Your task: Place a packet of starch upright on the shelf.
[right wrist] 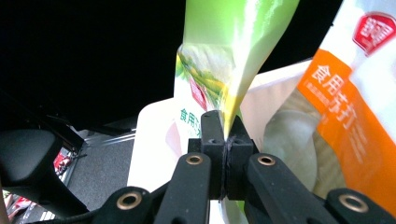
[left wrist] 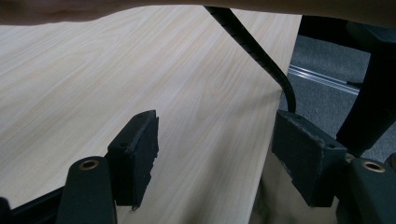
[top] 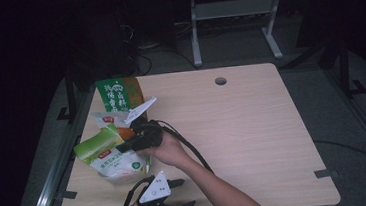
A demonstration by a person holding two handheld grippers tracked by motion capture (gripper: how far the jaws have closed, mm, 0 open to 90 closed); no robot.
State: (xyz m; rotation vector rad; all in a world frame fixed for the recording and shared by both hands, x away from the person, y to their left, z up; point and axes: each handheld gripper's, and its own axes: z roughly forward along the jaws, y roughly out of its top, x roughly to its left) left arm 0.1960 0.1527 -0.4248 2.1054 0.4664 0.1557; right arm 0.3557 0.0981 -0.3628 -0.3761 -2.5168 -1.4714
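My right claw [right wrist: 225, 140] is clamped shut on the crimped edge of the green-and-white plastic food pouch [top: 106, 152] near the table's [top: 253, 127] left edge. The pouch's long axis runs leftward from that claw, among 2 other packets. My left claw [left wrist: 212, 154] gapes empty at the near edge.

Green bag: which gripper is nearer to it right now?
Right. The right gripper is shut on the green bag edge; the left gripper sits open at the table's near edge, apart from it.
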